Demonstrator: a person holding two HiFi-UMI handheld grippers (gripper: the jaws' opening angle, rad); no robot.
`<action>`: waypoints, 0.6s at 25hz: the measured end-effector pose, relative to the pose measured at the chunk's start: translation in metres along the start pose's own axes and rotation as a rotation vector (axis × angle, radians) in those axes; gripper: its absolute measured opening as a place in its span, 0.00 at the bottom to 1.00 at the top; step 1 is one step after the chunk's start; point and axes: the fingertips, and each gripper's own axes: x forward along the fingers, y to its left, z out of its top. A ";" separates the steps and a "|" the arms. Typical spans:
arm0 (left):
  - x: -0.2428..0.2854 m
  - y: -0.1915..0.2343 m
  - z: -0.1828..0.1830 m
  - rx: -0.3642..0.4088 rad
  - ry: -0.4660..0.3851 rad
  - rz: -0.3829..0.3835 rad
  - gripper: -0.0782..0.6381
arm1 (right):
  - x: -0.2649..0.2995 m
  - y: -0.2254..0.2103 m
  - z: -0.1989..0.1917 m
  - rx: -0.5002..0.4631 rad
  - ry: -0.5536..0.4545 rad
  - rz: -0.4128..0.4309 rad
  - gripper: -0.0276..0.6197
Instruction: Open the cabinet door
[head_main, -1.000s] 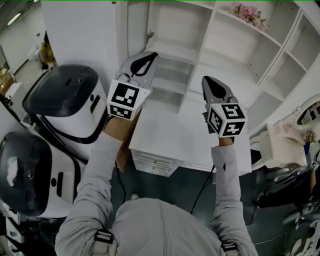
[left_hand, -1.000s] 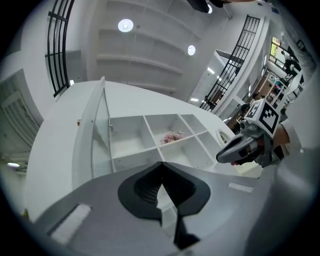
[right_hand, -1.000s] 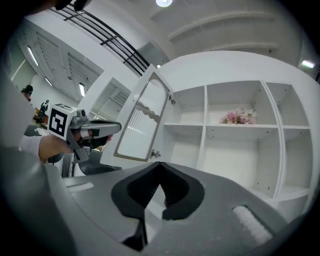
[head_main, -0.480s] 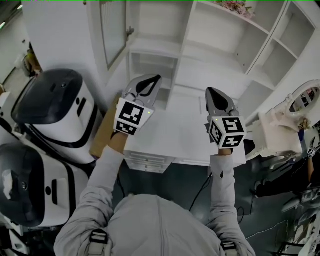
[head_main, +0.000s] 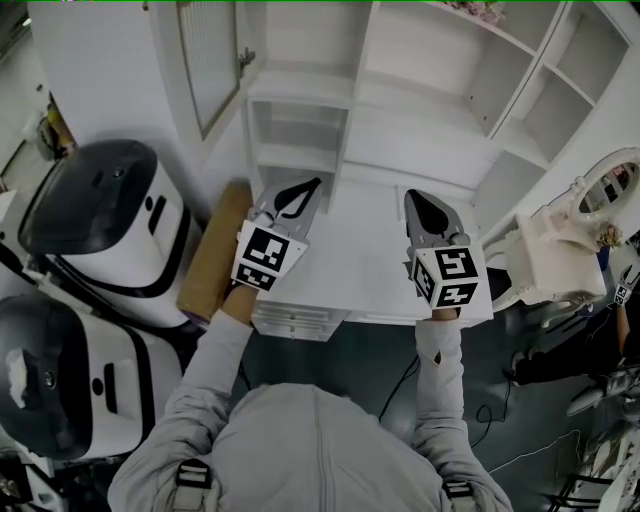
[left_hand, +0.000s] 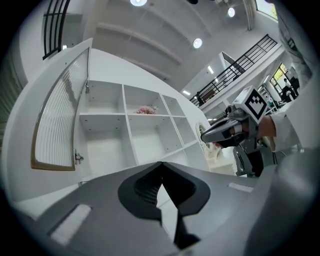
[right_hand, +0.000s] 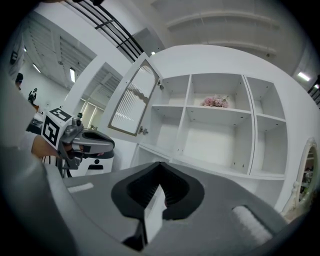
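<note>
The white cabinet (head_main: 400, 90) stands ahead with open shelves. Its door (head_main: 208, 60), framed round a ribbed panel, is swung wide open at the upper left; it also shows in the left gripper view (left_hand: 60, 120) and the right gripper view (right_hand: 132, 100). My left gripper (head_main: 316, 183) (left_hand: 161, 165) is shut and empty, low over the white counter (head_main: 350, 260), well away from the door. My right gripper (head_main: 411, 194) (right_hand: 160, 165) is likewise shut on nothing, beside it to the right. Each gripper sees the other: the right gripper (left_hand: 225, 132) and the left gripper (right_hand: 85, 142).
Two large white-and-black machines (head_main: 110, 215) (head_main: 60, 370) stand at the left, with a brown cardboard box (head_main: 215, 250) between them and the counter. A white ornate mirror stand (head_main: 565, 240) is at the right. Pink flowers (right_hand: 215, 101) sit on an upper shelf.
Both grippers have come down and back from the shelves to just above the counter, still shut. The door stays open throughout.
</note>
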 end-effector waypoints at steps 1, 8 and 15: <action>0.000 0.000 -0.002 -0.001 0.003 -0.003 0.13 | 0.001 0.001 -0.002 -0.002 0.005 0.003 0.04; 0.001 0.003 -0.006 -0.009 0.007 -0.004 0.13 | 0.007 0.003 -0.010 0.013 0.016 0.013 0.04; 0.002 0.005 -0.009 -0.011 0.011 -0.006 0.13 | 0.006 0.000 -0.012 0.036 0.014 0.013 0.04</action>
